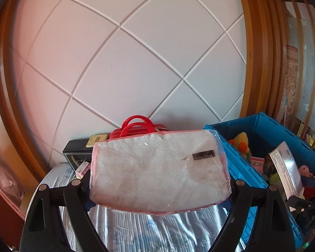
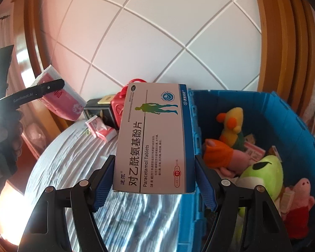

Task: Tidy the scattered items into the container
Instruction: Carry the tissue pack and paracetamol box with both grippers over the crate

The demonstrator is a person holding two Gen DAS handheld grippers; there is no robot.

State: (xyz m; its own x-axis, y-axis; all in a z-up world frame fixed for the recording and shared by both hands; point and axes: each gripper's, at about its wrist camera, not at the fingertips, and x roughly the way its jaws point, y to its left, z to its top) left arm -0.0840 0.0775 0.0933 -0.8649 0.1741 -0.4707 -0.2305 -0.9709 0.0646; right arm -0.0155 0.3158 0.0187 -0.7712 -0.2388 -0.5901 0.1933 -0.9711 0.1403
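We hold two items aloft beside the blue container, both short of its rim. The right gripper pinches a Paracetamol tablet box across its short side, the blue pads of its fingers pressed to the box's two long edges; the box's long axis runs straight ahead along the fingers, its far end at the container's left wall. The container's open mouth lies to the right of this box, so we judge the coming move to turn on a rightward carry over the wall before release. The left gripper clamps a bagged white towel broadside, its long axis lying across the fingers; the container again lies to the right, further off. The right hand is therefore the nearer. Both grippers point forward and somewhat downward above the silvery quilted worktop. Soft toys already lie inside, among them a green plush, a pink pig and a yellow duck
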